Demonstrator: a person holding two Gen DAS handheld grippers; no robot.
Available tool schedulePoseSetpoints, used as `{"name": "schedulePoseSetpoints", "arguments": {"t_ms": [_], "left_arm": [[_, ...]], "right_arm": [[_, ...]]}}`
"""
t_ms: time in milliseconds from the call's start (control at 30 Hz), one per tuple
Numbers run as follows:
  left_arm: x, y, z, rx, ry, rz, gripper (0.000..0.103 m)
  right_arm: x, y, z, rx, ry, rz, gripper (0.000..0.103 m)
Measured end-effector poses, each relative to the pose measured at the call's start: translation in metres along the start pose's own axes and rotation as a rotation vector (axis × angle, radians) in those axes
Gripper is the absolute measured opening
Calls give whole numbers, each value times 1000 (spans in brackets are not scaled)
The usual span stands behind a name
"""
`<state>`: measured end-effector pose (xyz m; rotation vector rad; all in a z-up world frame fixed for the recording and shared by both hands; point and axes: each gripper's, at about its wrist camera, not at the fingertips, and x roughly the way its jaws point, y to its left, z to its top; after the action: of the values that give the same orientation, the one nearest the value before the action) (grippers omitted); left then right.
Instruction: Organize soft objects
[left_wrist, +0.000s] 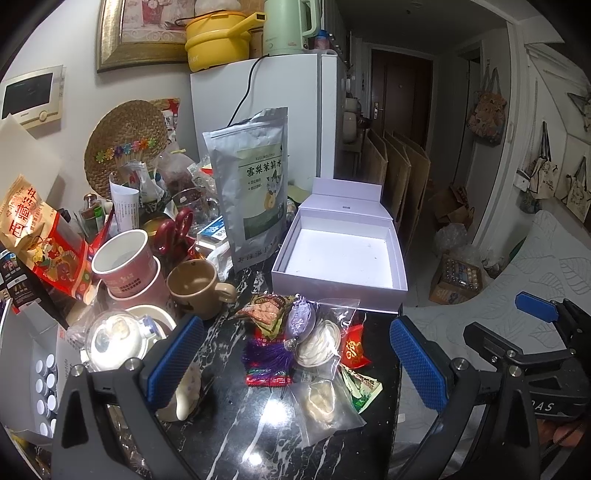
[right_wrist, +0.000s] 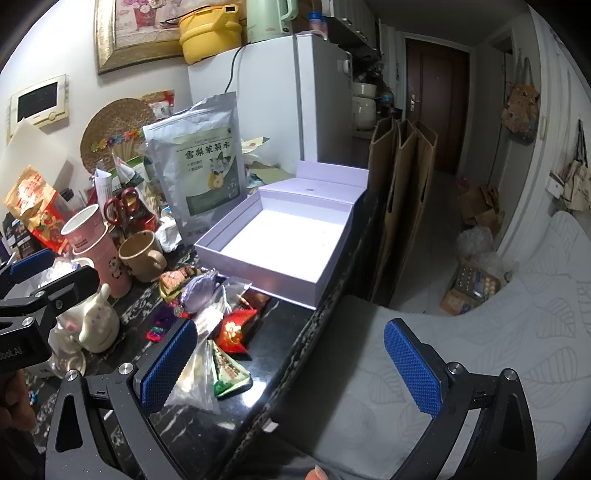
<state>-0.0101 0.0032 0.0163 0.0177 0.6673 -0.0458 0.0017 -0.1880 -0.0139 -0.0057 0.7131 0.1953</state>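
An open white box (left_wrist: 340, 254) (right_wrist: 280, 243) stands empty on the black marble table (left_wrist: 229, 435). In front of it lies a pile of soft items: a purple sachet (left_wrist: 301, 319) (right_wrist: 201, 290), clear bags of white coils (left_wrist: 321, 343), a purple tassel (left_wrist: 266, 354), a red packet (left_wrist: 352, 350) (right_wrist: 234, 330), a green packet (left_wrist: 362, 387) (right_wrist: 229, 374) and a snack packet (left_wrist: 264, 310). My left gripper (left_wrist: 295, 362) is open and empty just above the pile. My right gripper (right_wrist: 291, 365) is open and empty, to the right over the table edge.
Clutter fills the left: stacked pink cups (left_wrist: 125, 266), a brown mug (left_wrist: 195, 286), a silver tea pouch (left_wrist: 255, 188), red scissors (left_wrist: 173, 229), a white figurine (right_wrist: 96, 321). A fridge (left_wrist: 266, 110) stands behind. A grey sofa (right_wrist: 480, 350) lies right of the table.
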Motion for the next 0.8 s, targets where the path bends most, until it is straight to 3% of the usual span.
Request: {"name": "schedulePoseSetpoints", "arguments": {"t_ms": [800], "left_arm": [[-9,-4,-1,13,-20,-8,103]], "right_arm": [[-3,0,0,-3,-6,1,103]]}}
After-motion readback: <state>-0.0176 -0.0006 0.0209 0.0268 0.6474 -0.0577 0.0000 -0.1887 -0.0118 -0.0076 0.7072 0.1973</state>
